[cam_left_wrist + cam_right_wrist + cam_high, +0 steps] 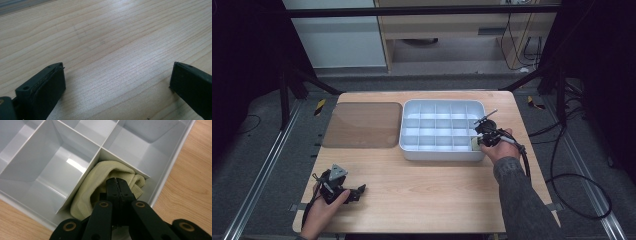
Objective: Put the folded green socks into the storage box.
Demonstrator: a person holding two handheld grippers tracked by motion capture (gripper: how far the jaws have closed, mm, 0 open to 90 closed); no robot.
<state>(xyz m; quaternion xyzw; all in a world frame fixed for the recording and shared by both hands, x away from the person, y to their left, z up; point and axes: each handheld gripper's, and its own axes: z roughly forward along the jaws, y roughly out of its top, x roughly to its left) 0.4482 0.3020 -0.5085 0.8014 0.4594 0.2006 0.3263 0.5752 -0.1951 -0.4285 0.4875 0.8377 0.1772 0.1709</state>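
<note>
- Right gripper (117, 185) clenched on a pale cloth (100, 187), down in the tray's (412, 150) near corner compartment; divider walls (82, 180) crowd its side.
- Left gripper (117, 82) released, bare table (112, 37) ahead; a brown mat (362, 125) lies well beyond.

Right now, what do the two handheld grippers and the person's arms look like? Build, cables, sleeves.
Both are black two-jaw tools. The left gripper has flat rectangular jaws with dark pads and carries a grey three-cornered plate on top. The right gripper has black linkage arms with brass-coloured pivot rings and trails a black cable off the table. The right arm wears a grey sleeve; the left forearm is unsleeved.
</note>
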